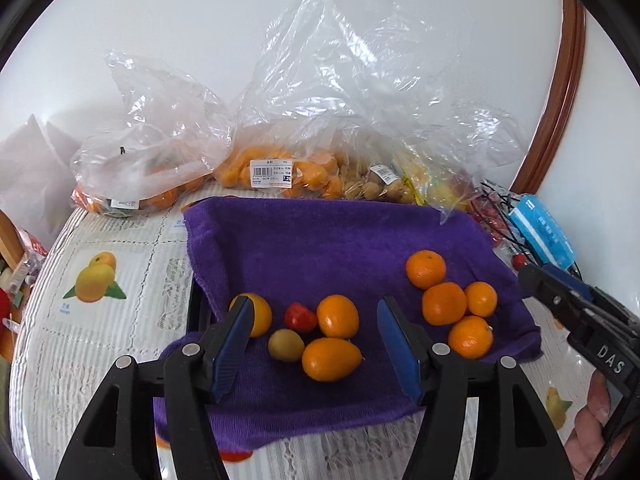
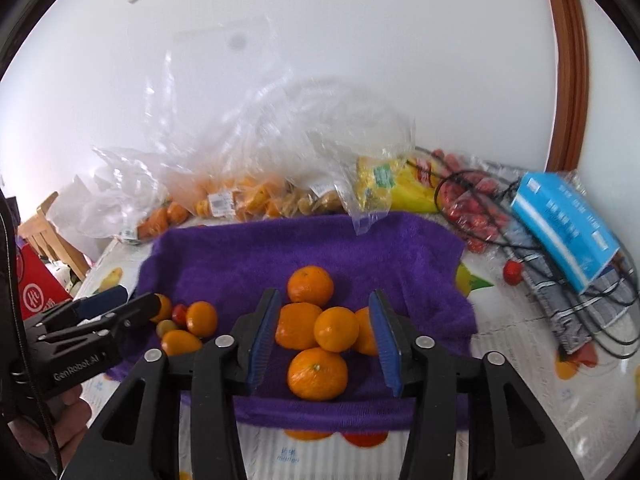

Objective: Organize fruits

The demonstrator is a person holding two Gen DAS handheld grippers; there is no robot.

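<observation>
Your left claw [image 1: 312, 344] is open with nothing in it, hanging over a mixed little pile on the purple towel [image 1: 320, 240]: some oval orange fruits [image 1: 331, 359], a small red fruit [image 1: 300, 317] and a small yellow-green fruit [image 1: 285, 345]. Your right claw [image 2: 324, 336] is open too, a bit narrower, and holds nothing. It hangs over a bunch of round oranges [image 2: 318, 374] that sit touching each other on the same towel.

So two piles are made, I think. The round oranges look sorted. The left pile is still mixed, so it may need more sorting. Lots of fruit is still in the plastic bags [image 1: 276, 172] at the back of the counter [image 1: 100, 340].

The left view shows the price label on one bag and the left pile clearly. The right view shows more of the right side: a blue box [image 2: 560, 224], black cords, and a loose red fruit [image 2: 513, 272] off the towel.
</observation>
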